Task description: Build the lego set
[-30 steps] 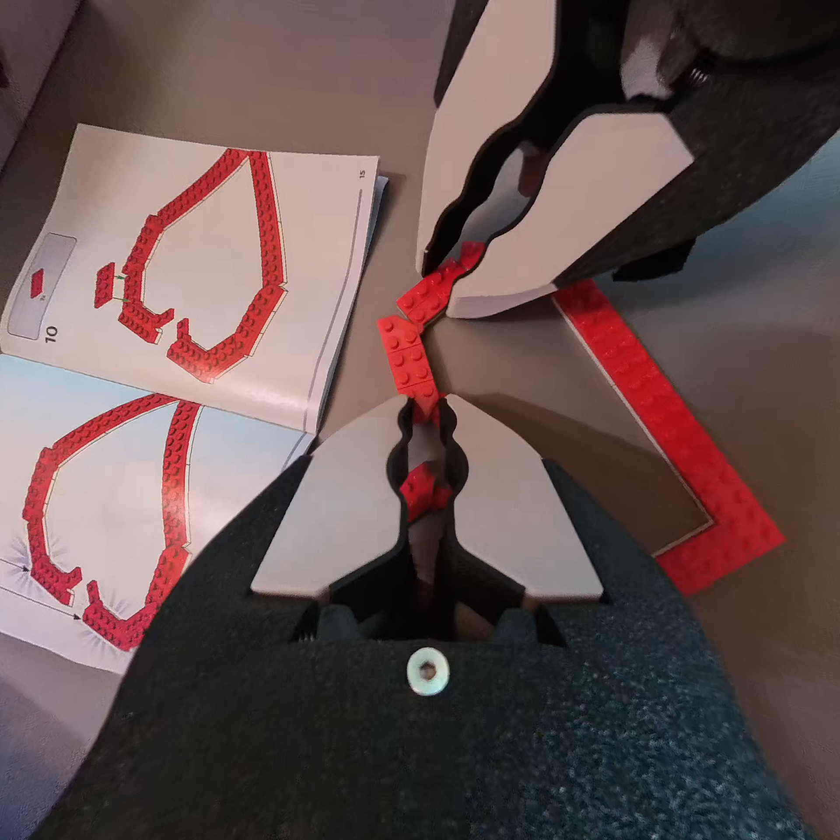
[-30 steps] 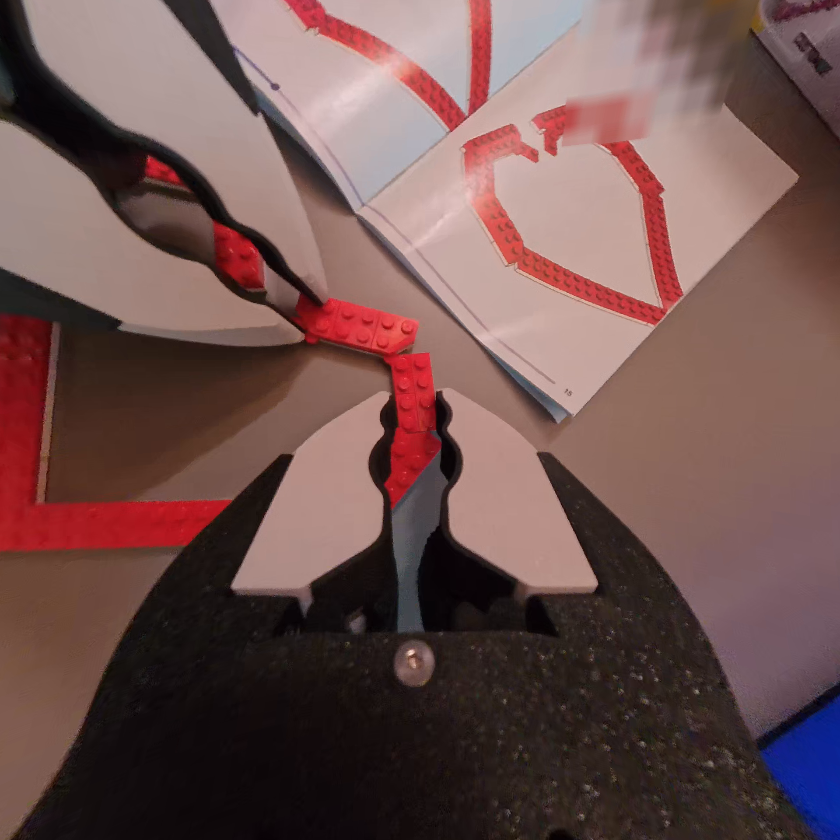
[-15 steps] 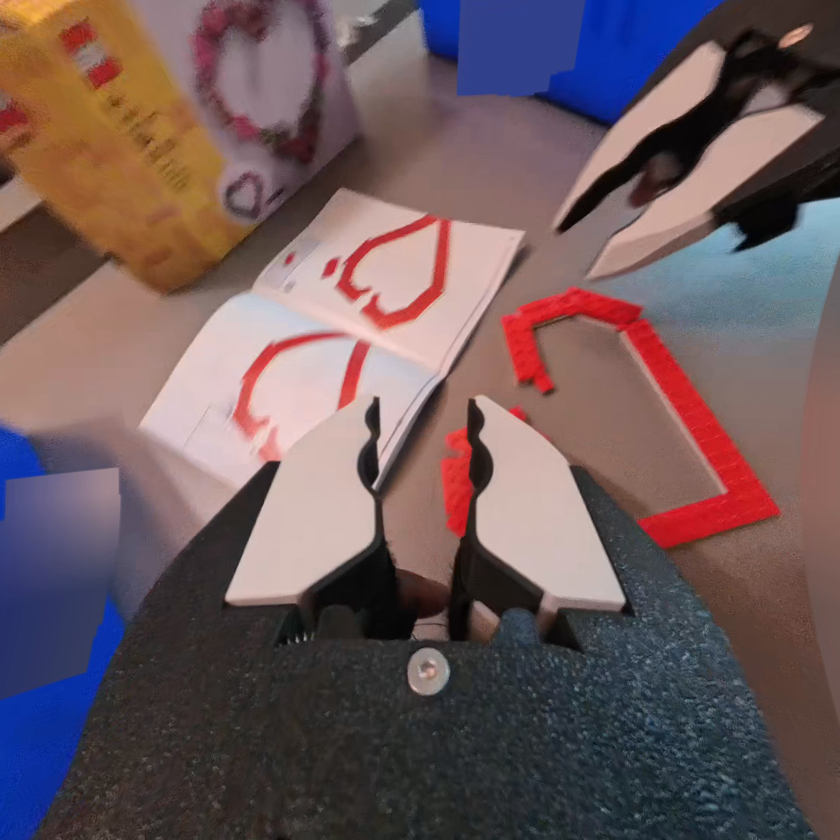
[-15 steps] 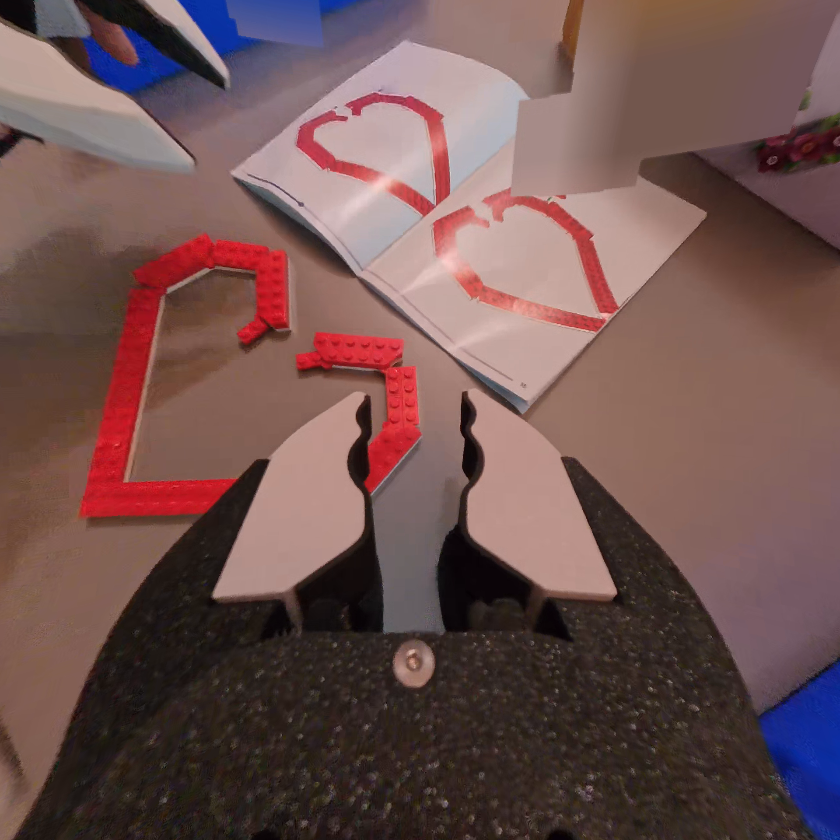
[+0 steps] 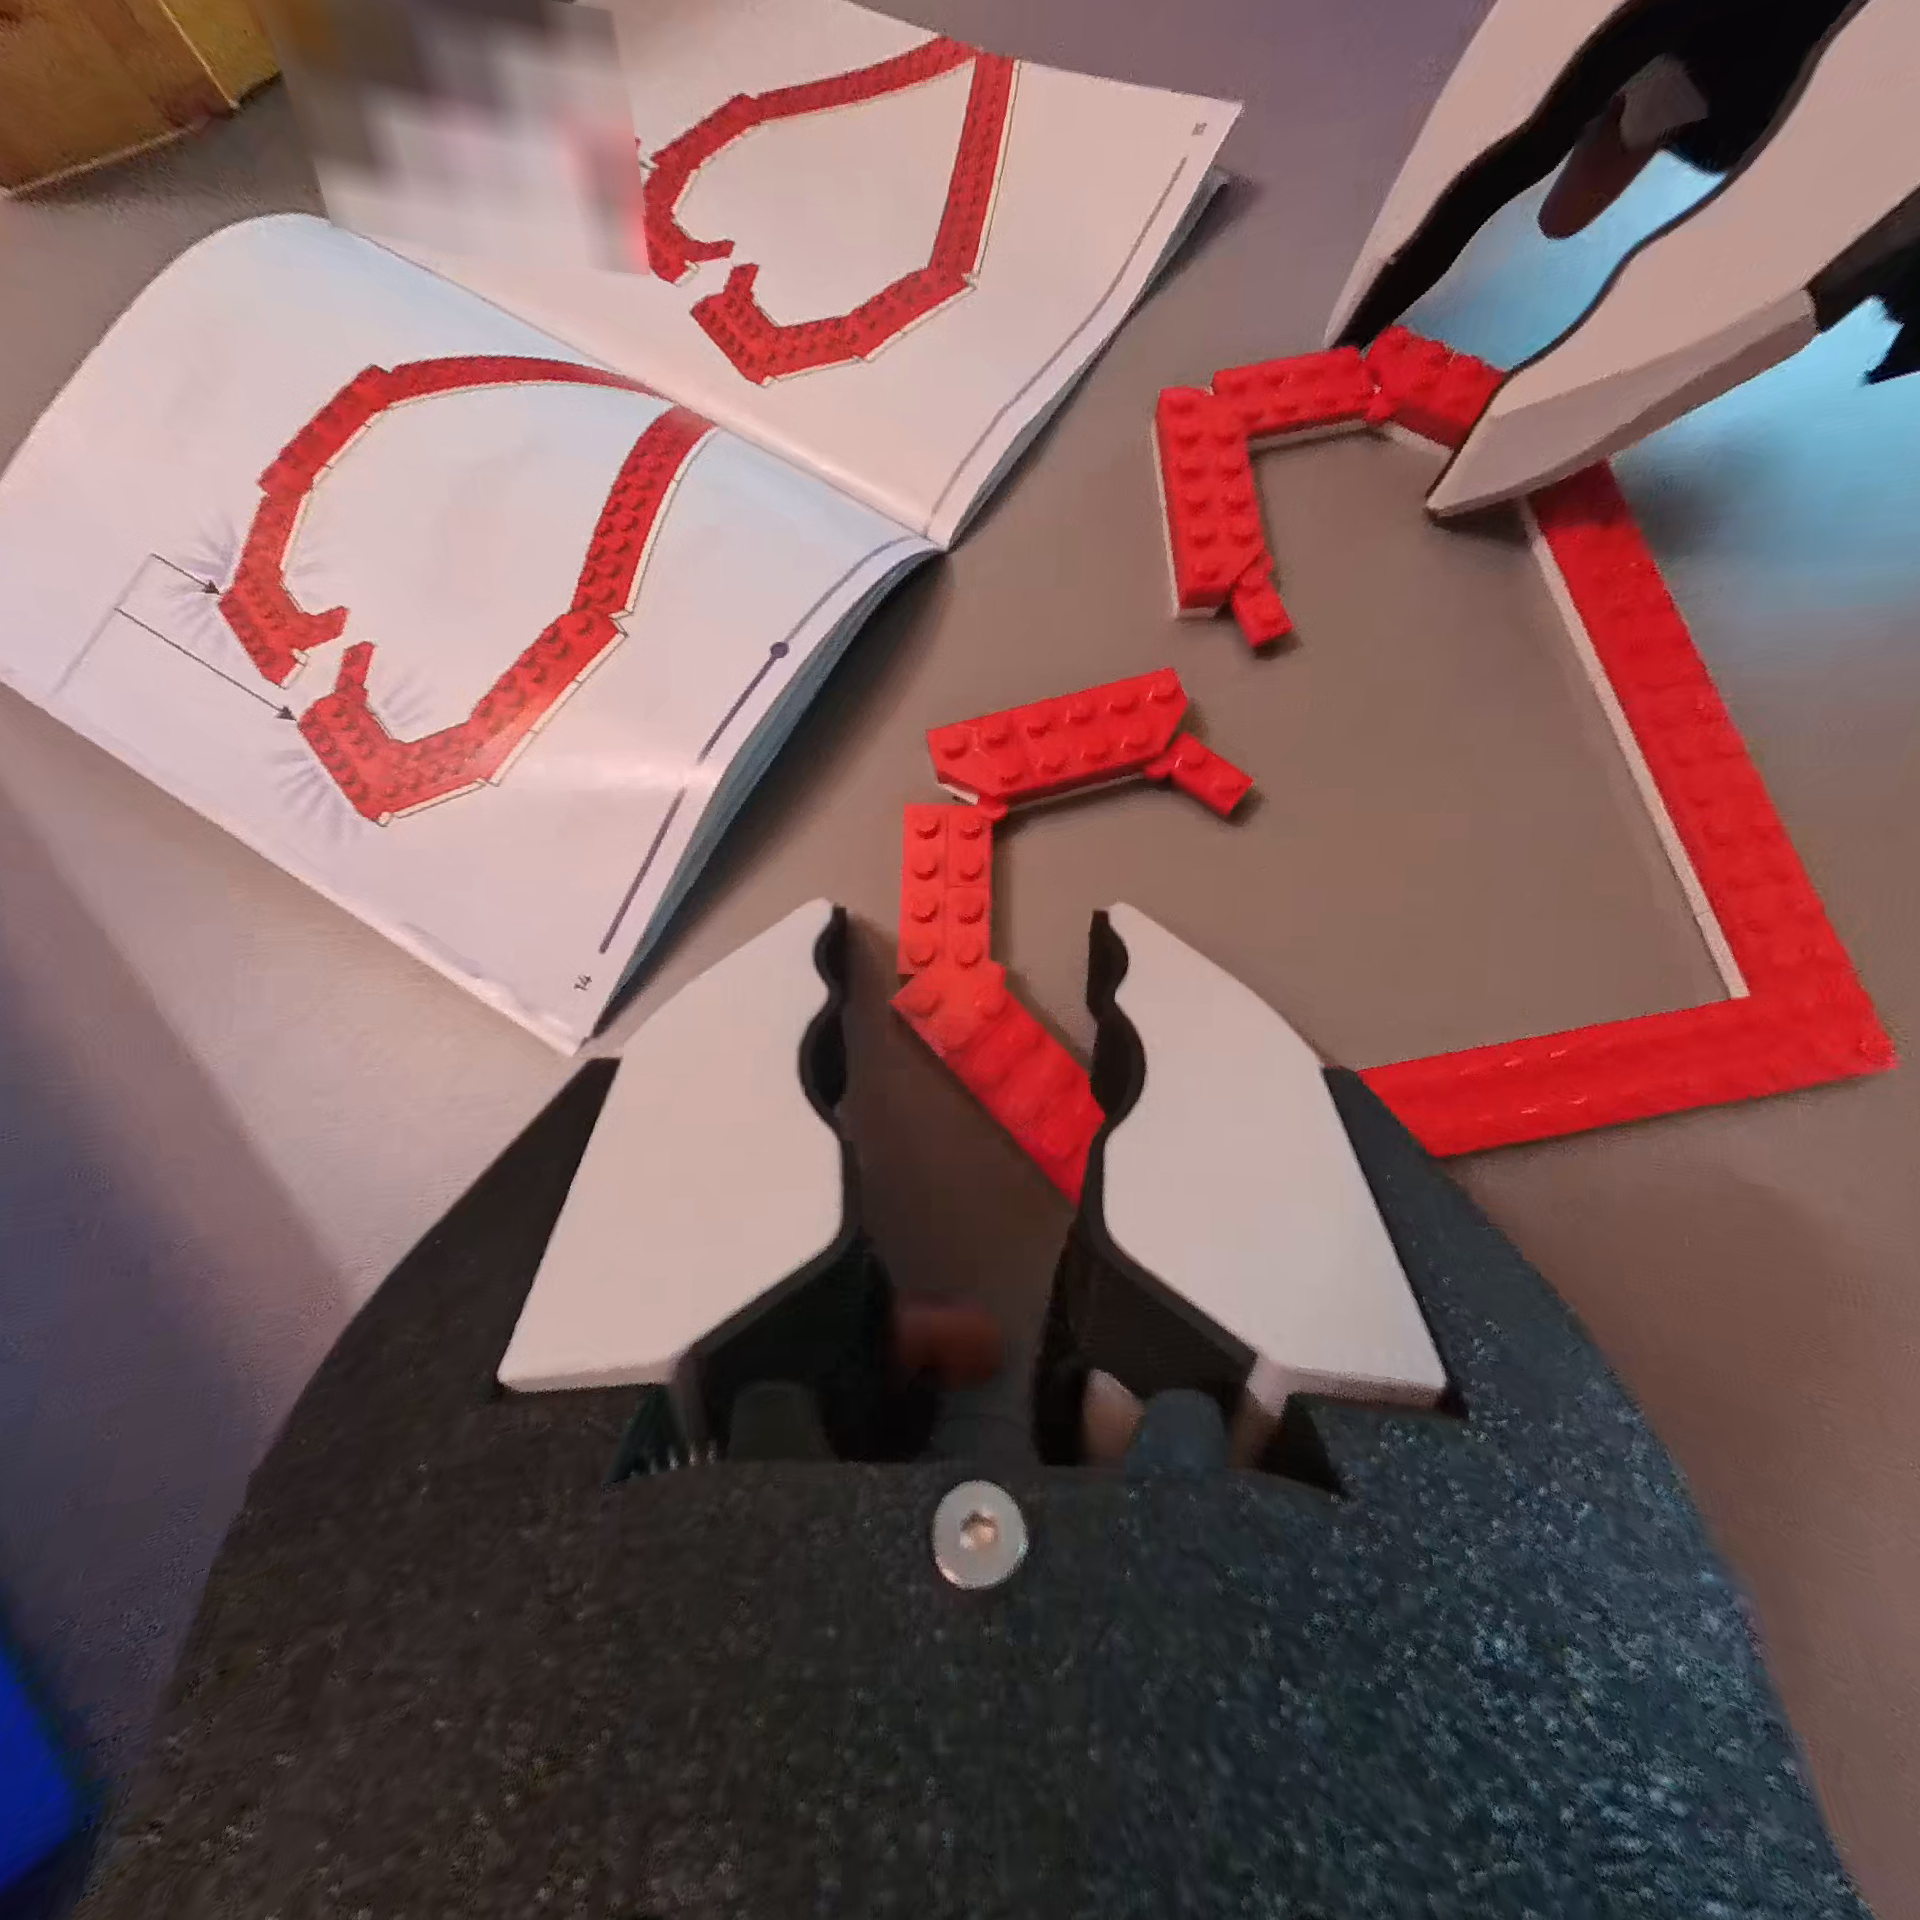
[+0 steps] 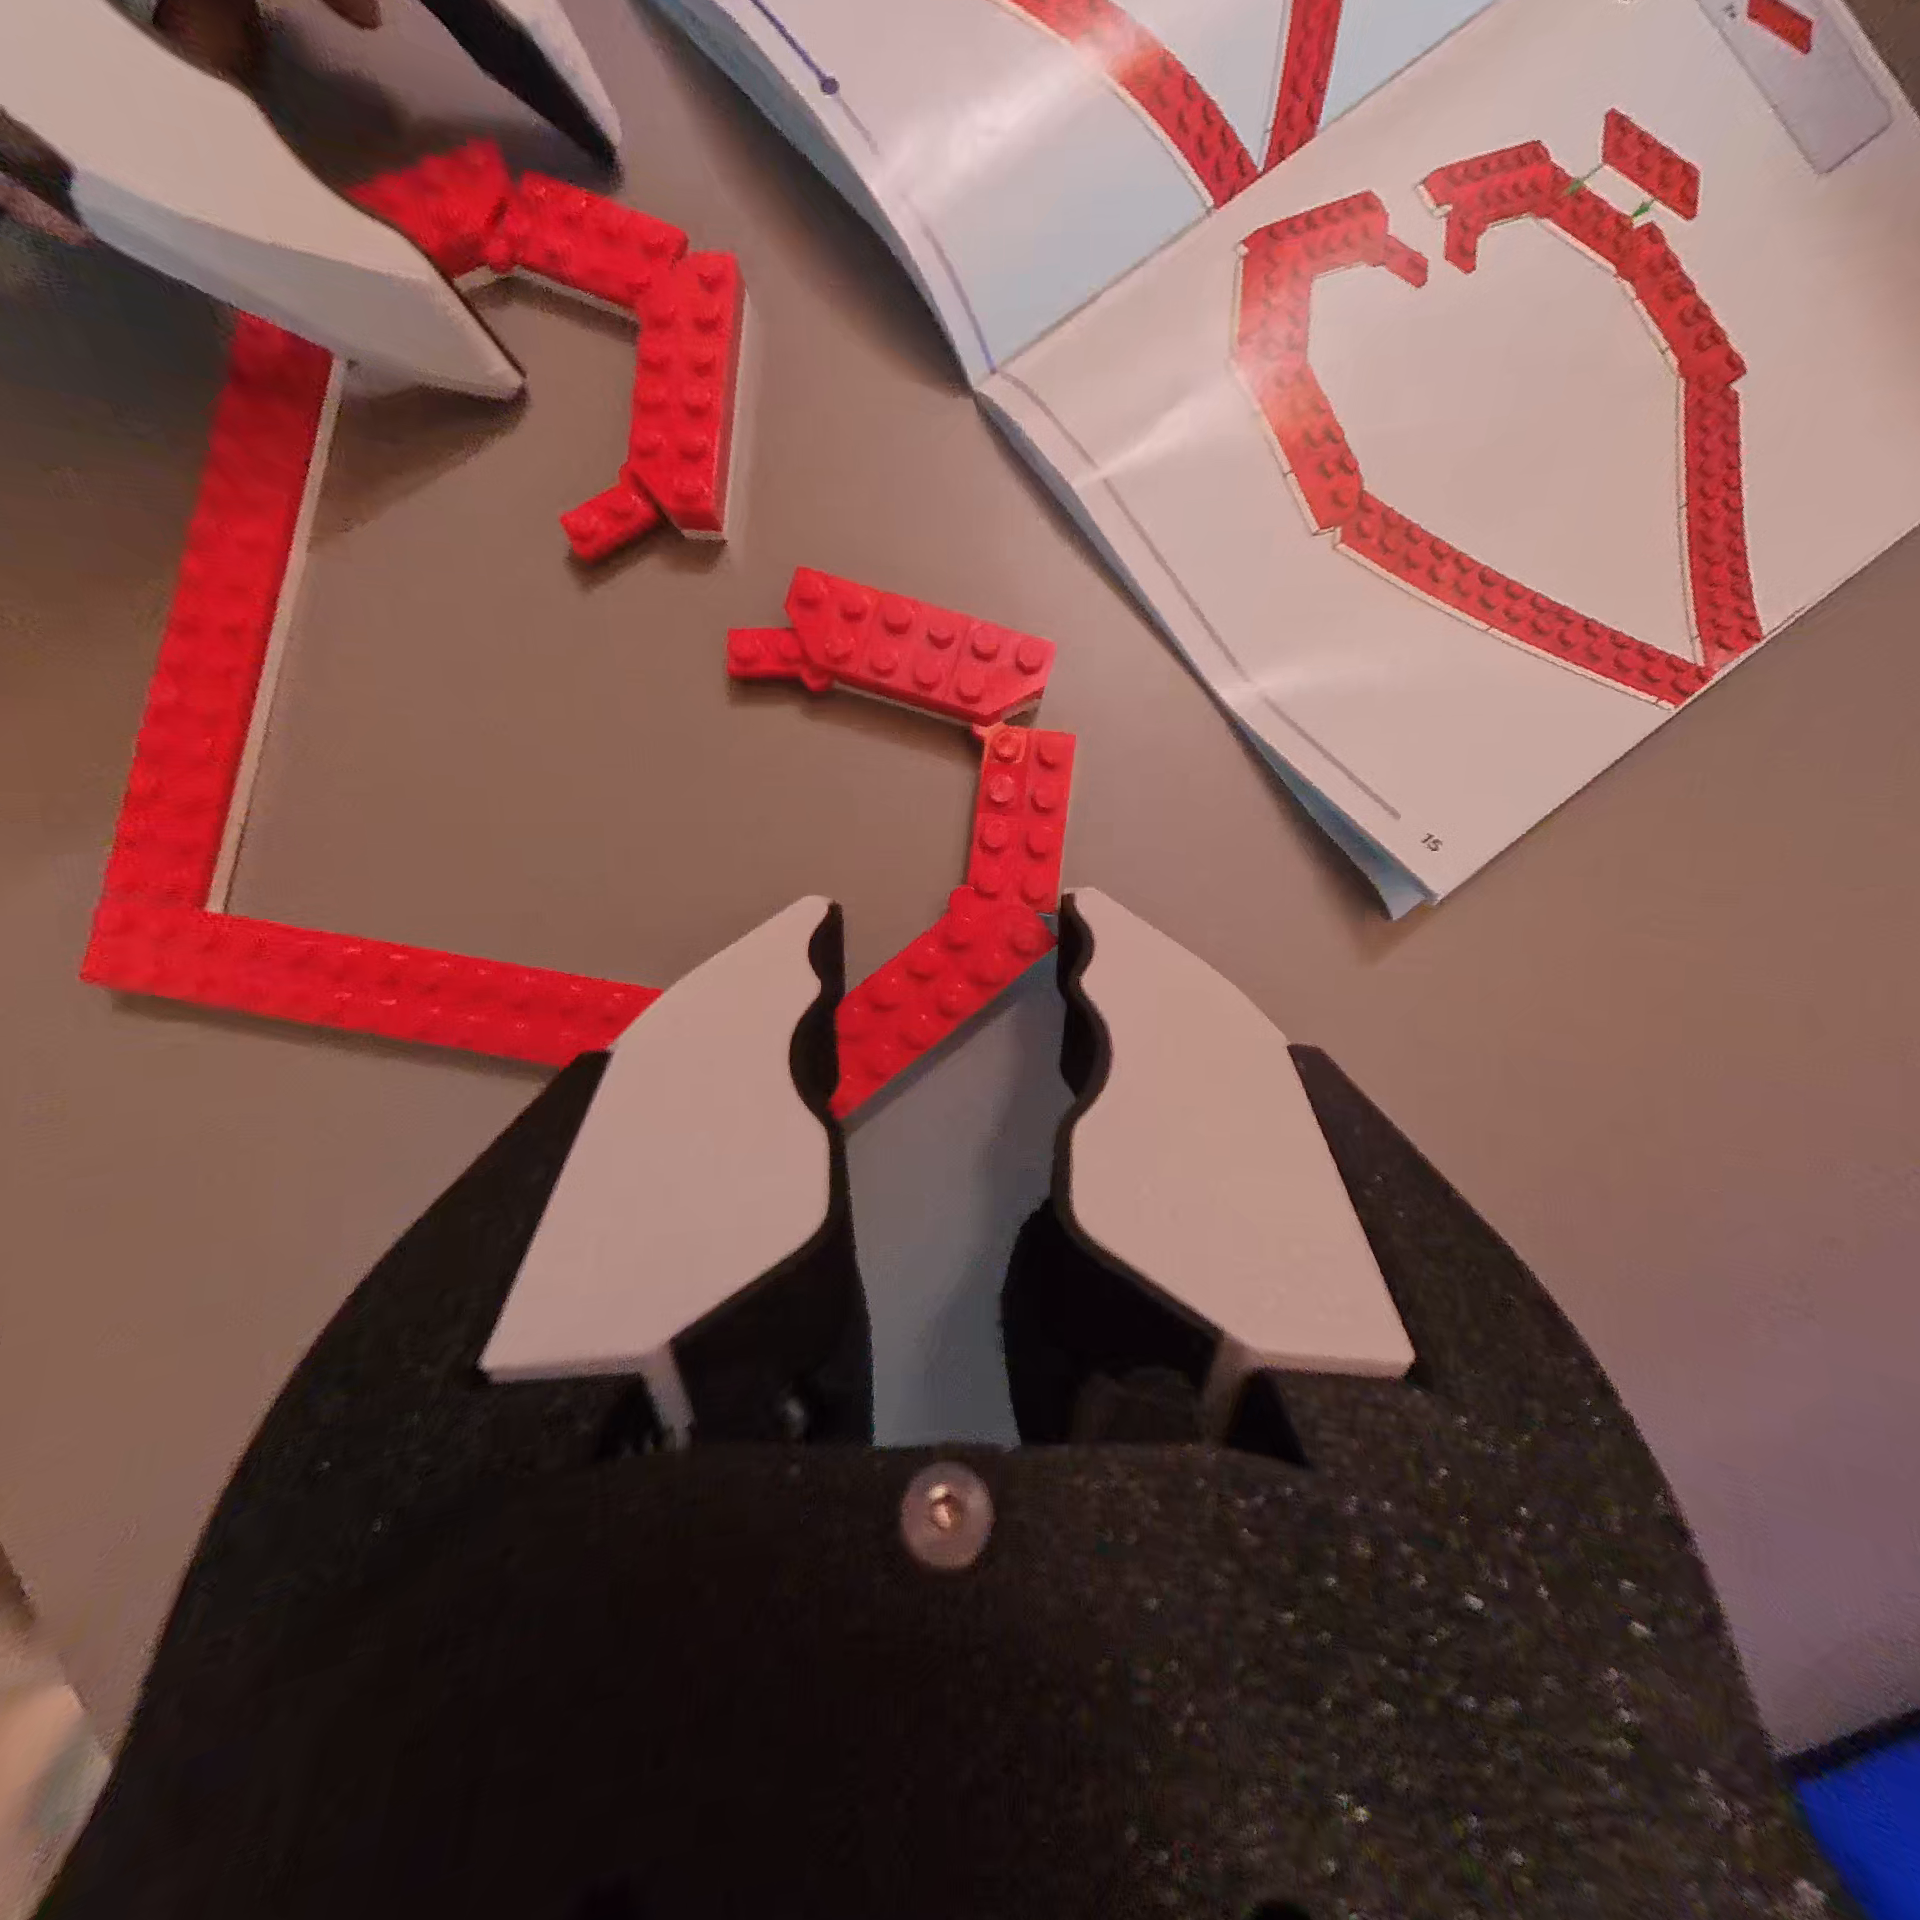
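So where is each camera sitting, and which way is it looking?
Left wrist view: sits on the left gripper, looking along its open grey fingers down at the red heart-shaped brick frame and the open instruction booklet; the right gripper's tips show top right.
Right wrist view: sits on the right gripper, looking down at the frame from the opposite side; the left gripper shows top left.
Shared: frame, booklet, brown table, both grippers.

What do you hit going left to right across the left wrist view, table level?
Open white instruction booklet with red heart diagrams → left gripper, jaws open, at the bottom → red lego heart frame of flat studded plates → right gripper, top right, over the frame's upper corner.
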A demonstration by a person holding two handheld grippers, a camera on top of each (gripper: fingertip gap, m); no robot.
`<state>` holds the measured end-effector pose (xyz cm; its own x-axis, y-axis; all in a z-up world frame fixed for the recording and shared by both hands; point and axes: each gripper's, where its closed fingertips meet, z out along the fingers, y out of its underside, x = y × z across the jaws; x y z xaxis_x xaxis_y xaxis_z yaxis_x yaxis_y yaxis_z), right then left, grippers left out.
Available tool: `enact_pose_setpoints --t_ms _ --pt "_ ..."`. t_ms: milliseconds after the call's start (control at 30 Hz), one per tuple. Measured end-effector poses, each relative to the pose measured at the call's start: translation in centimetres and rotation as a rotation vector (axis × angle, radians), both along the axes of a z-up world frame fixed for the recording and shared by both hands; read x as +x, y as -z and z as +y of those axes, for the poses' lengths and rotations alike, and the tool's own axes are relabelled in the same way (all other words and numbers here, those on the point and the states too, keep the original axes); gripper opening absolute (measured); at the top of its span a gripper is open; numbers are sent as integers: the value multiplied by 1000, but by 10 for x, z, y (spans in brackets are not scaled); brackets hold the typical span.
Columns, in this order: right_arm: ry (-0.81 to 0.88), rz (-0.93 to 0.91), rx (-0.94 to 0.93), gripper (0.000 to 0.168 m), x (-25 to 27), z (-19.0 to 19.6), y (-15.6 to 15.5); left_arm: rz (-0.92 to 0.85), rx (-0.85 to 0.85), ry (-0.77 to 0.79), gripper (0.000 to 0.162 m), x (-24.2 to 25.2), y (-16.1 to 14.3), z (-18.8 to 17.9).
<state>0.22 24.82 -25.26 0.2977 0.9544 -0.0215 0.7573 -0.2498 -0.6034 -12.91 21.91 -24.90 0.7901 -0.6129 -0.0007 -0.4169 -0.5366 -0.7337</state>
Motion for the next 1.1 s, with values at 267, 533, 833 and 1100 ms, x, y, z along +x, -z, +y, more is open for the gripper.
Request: enact_pose_setpoints --t_ms 267,533,833,1100 --pt "-137 29 71 53 -30 13 -2 -8 -7 -31 44 0 0 1" --pt "-316 62 103 50 -46 7 -12 -8 -3 -67 42 1 0 3" --pt "-249 74 57 36 -105 -14 -4 -6 1 -64 42 1 0 2" --pt "-210 66 50 27 -104 -10 -6 63 36 -87 45 -15 -2 -13"
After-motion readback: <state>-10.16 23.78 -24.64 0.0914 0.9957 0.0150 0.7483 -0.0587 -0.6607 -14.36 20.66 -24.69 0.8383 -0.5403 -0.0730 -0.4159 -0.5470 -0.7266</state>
